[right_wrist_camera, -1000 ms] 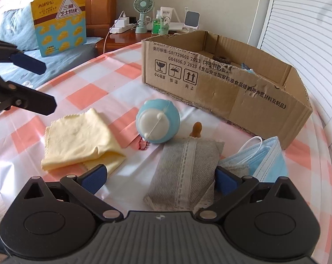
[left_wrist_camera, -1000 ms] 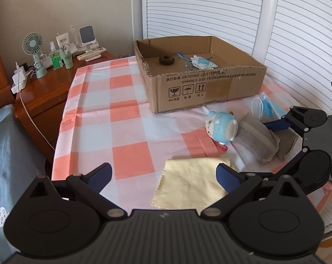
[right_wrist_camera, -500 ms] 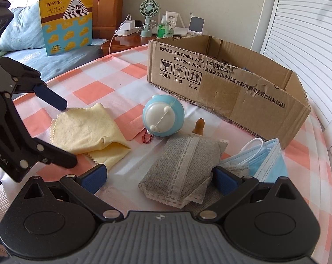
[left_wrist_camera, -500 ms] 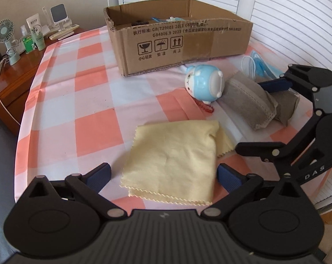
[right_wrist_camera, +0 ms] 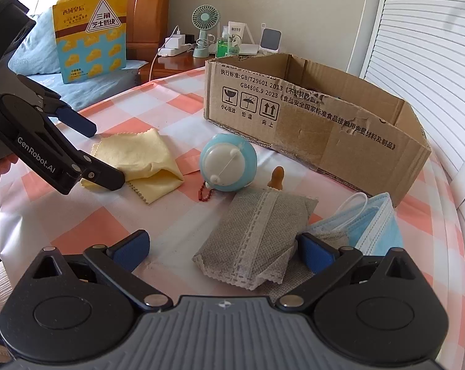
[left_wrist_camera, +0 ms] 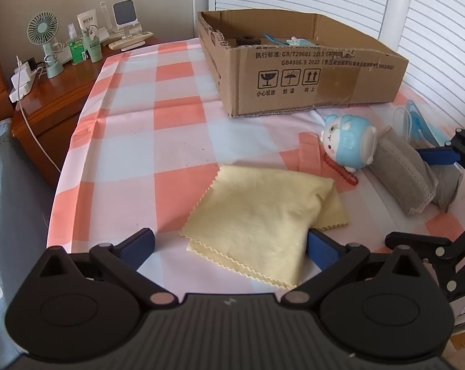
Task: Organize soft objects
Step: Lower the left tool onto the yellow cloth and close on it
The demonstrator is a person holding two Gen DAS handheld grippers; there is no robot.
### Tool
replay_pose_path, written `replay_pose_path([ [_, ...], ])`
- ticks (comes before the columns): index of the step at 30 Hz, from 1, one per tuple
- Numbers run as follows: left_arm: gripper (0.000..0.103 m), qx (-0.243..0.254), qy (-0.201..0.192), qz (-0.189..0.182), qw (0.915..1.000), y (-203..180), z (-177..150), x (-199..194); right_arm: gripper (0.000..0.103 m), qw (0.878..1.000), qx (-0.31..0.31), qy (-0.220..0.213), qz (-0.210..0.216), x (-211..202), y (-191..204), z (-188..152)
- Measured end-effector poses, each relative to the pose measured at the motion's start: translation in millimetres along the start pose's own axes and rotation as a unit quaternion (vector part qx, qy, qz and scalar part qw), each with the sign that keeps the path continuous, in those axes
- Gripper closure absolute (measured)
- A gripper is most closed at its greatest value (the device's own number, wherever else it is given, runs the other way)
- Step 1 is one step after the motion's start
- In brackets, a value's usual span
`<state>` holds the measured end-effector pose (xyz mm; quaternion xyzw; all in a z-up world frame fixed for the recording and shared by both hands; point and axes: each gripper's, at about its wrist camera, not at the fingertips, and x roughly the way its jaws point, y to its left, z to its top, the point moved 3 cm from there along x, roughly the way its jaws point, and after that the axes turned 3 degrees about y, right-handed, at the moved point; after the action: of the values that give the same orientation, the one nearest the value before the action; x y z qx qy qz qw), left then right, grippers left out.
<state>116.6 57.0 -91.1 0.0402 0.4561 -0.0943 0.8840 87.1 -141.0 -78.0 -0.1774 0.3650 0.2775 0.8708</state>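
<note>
A folded yellow cloth (left_wrist_camera: 260, 212) lies on the checked tablecloth, its near edge between the jaws of my open left gripper (left_wrist_camera: 229, 246); it also shows in the right wrist view (right_wrist_camera: 139, 157). A grey fabric pouch (right_wrist_camera: 260, 237) lies between the jaws of my open right gripper (right_wrist_camera: 223, 249). A blue round plush toy (right_wrist_camera: 229, 162) with a red chain lies behind it. A blue face mask (right_wrist_camera: 374, 225) lies to the right. An open cardboard box (left_wrist_camera: 300, 71) stands behind and holds a dark ring and a blue mask.
The left gripper (right_wrist_camera: 87, 151) straddles the cloth in the right wrist view. A wooden nightstand (left_wrist_camera: 56, 92) with a small fan, bottles and a charger stands left of the table. A snack bag (right_wrist_camera: 90, 30) leans on the bed. White shutters (left_wrist_camera: 433, 24) stand behind the box.
My left gripper has come in low over the yellow cloth, which now reaches between its jaws. My right gripper has closed in slightly on the grey pouch. Nothing is gripped.
</note>
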Motion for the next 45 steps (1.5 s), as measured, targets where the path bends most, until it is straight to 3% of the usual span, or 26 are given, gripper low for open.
replay_pose_path([
  [5,0.001,-0.008,0.012,-0.001,0.9999,-4.1,3.6,-3.6,0.000,1.000,0.002,-0.005,-0.002,-0.2,0.5,-1.1],
  [11,0.001,0.002,-0.034,-0.037,0.9987,-19.5,22.2,-16.0,0.000,1.000,0.003,-0.009,-0.002,-0.9,0.1,-2.4],
  [17,0.001,0.040,-0.020,0.001,0.9990,-39.5,32.4,15.7,0.000,1.000,0.003,-0.010,-0.001,-1.0,0.4,-3.0],
  [21,0.000,0.066,-0.035,0.021,0.9970,-41.7,23.9,13.6,0.000,1.000,0.003,-0.011,-0.002,-1.2,0.4,-3.2],
  [26,0.000,-0.010,-0.020,-0.004,0.9997,-10.4,15.8,12.0,0.000,1.000,0.003,-0.012,-0.002,-1.8,0.1,-3.7],
  [34,0.000,-0.046,-0.014,0.027,0.9985,-2.5,11.5,8.9,0.000,1.000,0.005,-0.017,-0.004,-2.8,0.7,-5.5],
  [39,0.002,-0.046,-0.017,0.018,0.9986,-11.6,13.0,8.5,0.000,1.000,0.006,-0.019,-0.005,-2.9,0.9,-5.6],
  [41,0.005,-0.036,-0.019,0.015,0.9991,-19.0,13.6,8.7,0.000,1.000,0.006,-0.019,-0.005,-3.0,0.9,-5.6],
  [45,0.023,-0.019,-0.033,0.007,0.9992,-28.6,16.0,6.1,0.000,1.000,0.007,-0.019,-0.006,-2.9,1.2,-5.6],
])
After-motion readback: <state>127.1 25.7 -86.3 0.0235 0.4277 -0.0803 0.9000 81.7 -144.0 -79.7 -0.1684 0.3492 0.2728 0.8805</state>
